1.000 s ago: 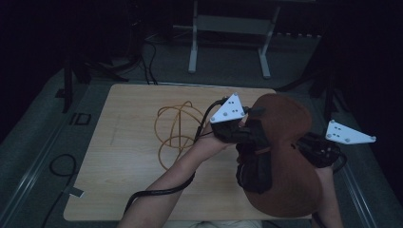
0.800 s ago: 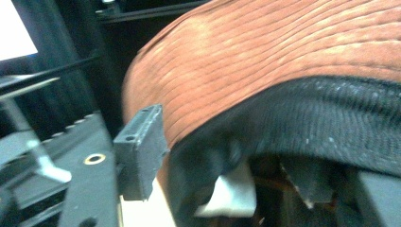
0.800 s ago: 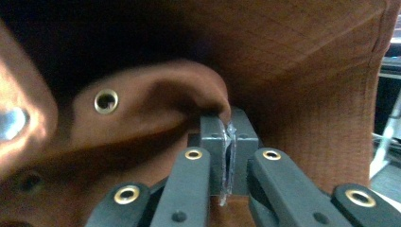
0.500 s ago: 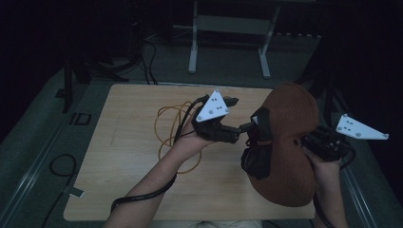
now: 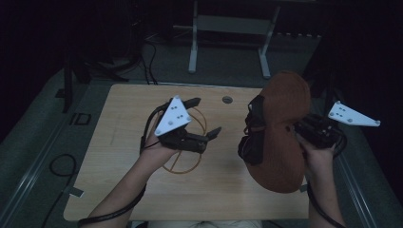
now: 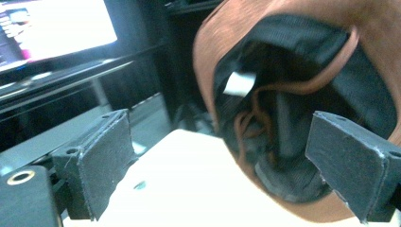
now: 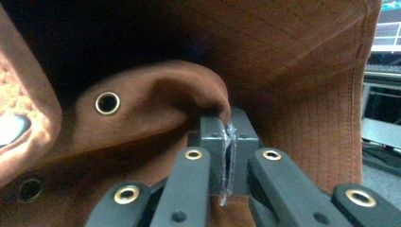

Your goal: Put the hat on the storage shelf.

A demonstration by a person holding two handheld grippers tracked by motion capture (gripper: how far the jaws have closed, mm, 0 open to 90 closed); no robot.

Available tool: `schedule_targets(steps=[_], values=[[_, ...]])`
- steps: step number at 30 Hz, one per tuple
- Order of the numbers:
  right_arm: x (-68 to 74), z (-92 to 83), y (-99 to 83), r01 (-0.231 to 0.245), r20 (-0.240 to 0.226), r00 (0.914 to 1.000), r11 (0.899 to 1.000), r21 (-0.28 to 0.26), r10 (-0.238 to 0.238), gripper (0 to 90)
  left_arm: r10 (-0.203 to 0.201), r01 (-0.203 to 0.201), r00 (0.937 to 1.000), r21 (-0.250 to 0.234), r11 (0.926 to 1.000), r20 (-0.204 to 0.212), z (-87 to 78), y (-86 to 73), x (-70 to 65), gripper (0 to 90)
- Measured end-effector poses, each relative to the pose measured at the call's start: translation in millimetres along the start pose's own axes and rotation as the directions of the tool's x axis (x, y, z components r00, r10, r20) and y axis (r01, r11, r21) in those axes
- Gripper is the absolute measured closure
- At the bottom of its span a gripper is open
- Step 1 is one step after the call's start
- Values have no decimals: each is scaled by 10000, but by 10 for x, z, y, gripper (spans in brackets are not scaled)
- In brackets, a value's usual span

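A brown brimmed hat [image 5: 280, 128] with a black lining is held up over the right side of the wooden table [image 5: 123, 190]. My right gripper [image 5: 304, 130] is shut on a fold of the hat's brown fabric [image 7: 208, 99], next to a metal eyelet [image 7: 107, 103]. My left gripper [image 5: 202, 118] is open over the table's middle, left of the hat and apart from it. In the left gripper view the hat's dark inside [image 6: 288, 123], with a white label [image 6: 239, 82] and a brown cord, shows between the two spread pads [image 6: 101, 163].
An orange cord loop [image 5: 187, 161] lies on the table under my left hand. A round hole [image 5: 227, 99] sits near the table's far edge. A metal stand [image 5: 228, 28] is on the floor beyond the table. Black cables trail at the left.
The left gripper has let go of the hat and pulled back to the left, open. The right gripper has tilted the hat upright and carried it a little right.
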State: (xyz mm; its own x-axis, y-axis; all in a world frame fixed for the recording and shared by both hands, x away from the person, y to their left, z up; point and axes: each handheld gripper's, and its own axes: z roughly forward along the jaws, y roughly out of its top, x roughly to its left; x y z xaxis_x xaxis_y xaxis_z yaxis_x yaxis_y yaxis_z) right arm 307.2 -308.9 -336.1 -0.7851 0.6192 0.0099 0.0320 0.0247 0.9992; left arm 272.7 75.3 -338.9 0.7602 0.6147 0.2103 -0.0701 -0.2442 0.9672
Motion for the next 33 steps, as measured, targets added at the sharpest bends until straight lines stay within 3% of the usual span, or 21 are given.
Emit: schedule_targets(steps=[5,9,16,17,19,23,27,31,33], values=[[-16,124,5,-165,-27,9999,9998,85,165,879,-278,311,9973,478,9984,-680,-274,-229,121,38],[-7,223,30,-135,-21,9999,9998,135,135,879,-478,554,9901,545,9970,-1320,-495,-419,203,32],[5,379,95,-108,92,9999,9996,264,105,878,-1004,1152,9730,604,9915,-2078,-756,-843,270,26],[5,379,95,-108,92,9999,9996,264,105,878,-1004,1152,9730,604,9915,-2078,-756,-843,270,26],[-8,440,140,-73,92,9999,9996,257,71,879,-1261,1468,9605,670,9869,-2480,-880,-1027,295,26],[-10,574,251,58,86,9999,9997,242,-60,879,-1175,1563,9387,961,9830,-3240,-1043,-1306,296,25],[2,694,320,109,105,9999,9996,247,-112,878,-1583,1994,9182,786,9768,-3632,-1171,-1607,270,25],[18,774,352,176,122,9998,9993,327,-180,879,-2064,2510,9007,701,9654,-3823,-1255,-1847,216,26],[26,821,375,172,55,9998,9992,367,-174,878,-2290,2758,8868,620,9592,-4015,-1305,-1964,194,26]])
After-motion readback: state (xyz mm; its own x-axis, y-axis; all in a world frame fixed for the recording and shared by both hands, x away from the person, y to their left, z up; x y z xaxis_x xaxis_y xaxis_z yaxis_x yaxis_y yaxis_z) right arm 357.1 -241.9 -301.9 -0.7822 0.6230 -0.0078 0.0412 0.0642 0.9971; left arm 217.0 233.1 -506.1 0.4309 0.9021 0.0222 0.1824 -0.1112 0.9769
